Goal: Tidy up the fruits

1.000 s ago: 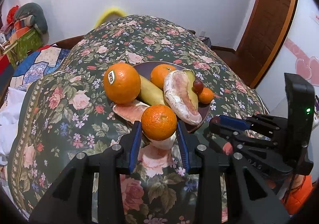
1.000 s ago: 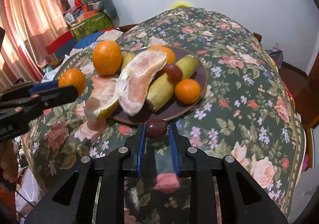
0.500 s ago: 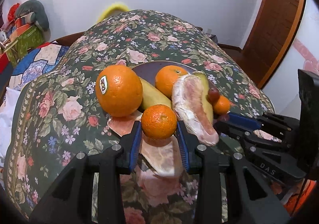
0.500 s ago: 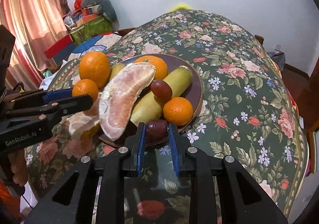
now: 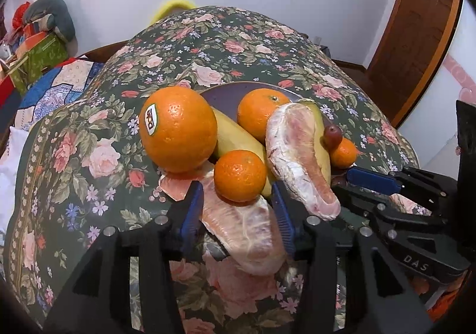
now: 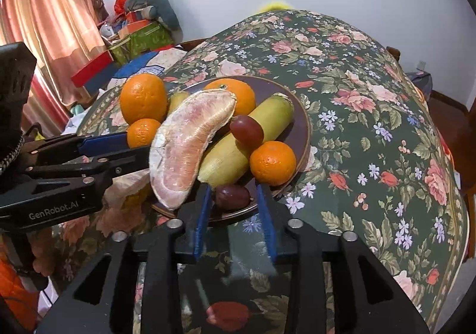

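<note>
A dark round plate on the floral tablecloth holds oranges, yellow-green fruits, a pomelo segment and a red grape. My left gripper is open; a small mandarin rests on a pomelo piece between its spread fingers. A big stickered orange sits to its left. My right gripper is open; a dark grape lies on the plate's near rim between its fingers.
The floral table stretches far and right of the plate. The other gripper shows in each view, close to the plate: the right one and the left one. Boxes and bedding lie at the back left.
Both grippers moved forward to the plate and opened. The mandarin has left the left gripper's hold and the dark grape has left the right gripper's hold, both now resting.
</note>
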`<state>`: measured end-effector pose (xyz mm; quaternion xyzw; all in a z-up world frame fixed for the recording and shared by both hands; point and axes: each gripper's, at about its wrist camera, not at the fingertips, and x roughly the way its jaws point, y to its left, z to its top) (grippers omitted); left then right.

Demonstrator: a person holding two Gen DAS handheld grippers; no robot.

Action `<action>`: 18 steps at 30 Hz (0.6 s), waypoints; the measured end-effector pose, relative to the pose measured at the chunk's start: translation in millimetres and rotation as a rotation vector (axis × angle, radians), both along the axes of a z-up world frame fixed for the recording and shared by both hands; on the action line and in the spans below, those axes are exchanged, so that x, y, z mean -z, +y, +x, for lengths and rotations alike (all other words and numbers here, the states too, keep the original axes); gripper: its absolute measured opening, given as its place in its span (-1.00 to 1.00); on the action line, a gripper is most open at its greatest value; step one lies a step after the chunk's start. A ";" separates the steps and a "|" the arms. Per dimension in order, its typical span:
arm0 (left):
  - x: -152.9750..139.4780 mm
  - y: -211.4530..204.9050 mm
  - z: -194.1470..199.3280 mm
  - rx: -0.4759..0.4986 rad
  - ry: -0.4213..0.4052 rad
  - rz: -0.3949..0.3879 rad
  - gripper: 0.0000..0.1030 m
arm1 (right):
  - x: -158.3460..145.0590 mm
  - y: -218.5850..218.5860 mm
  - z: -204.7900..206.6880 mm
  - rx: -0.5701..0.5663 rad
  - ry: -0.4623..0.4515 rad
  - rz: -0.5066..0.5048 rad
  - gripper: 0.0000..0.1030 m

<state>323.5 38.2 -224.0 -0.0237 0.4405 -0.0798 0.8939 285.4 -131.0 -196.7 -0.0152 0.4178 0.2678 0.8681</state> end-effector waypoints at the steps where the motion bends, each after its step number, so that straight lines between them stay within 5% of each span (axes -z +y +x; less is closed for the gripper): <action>1: -0.9 0.6 -1.0 -0.001 0.001 -0.005 -0.08 | -1.0 -0.3 -0.8 0.001 -0.002 0.002 -0.36; 9: -31.6 2.1 -23.5 -0.014 -0.054 -0.007 -0.08 | -27.0 -5.9 -13.6 0.018 -0.052 0.022 -0.36; 18: -96.2 -0.9 -75.4 -0.018 -0.196 0.001 -0.08 | -88.9 -20.6 -48.3 0.060 -0.184 0.074 -0.36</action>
